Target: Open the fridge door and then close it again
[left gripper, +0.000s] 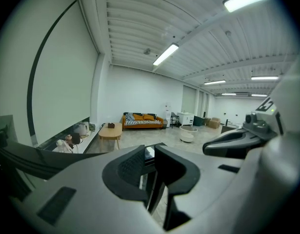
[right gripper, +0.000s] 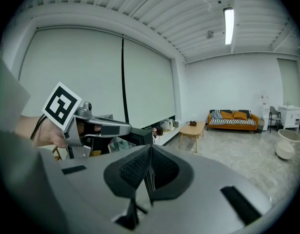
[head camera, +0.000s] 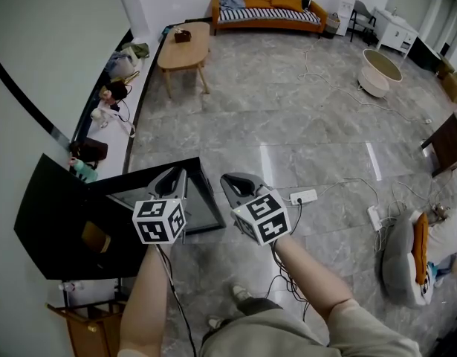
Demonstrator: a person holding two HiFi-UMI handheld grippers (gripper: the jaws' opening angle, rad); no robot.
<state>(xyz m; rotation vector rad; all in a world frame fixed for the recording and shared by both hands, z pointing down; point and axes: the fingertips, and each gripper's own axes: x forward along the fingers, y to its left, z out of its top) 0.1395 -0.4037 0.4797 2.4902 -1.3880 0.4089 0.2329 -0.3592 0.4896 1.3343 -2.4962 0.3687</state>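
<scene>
Glossy black fridge [head camera: 57, 222] sits lower left. Its upright glass door [head camera: 202, 210] is open, free edge pointing toward frame centre. Left claw [head camera: 172, 175] is slightly apart astride that edge; right claw [head camera: 233, 183] is closed, empty.

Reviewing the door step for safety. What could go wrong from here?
1. The fridge door edge sits between the left gripper jaws with a sliver of gap; it may slip out.
2. The shut, empty right gripper hangs close beside the door and might be struck as it swings.
3. A power strip lies near the person's feet: possible trip.
</scene>
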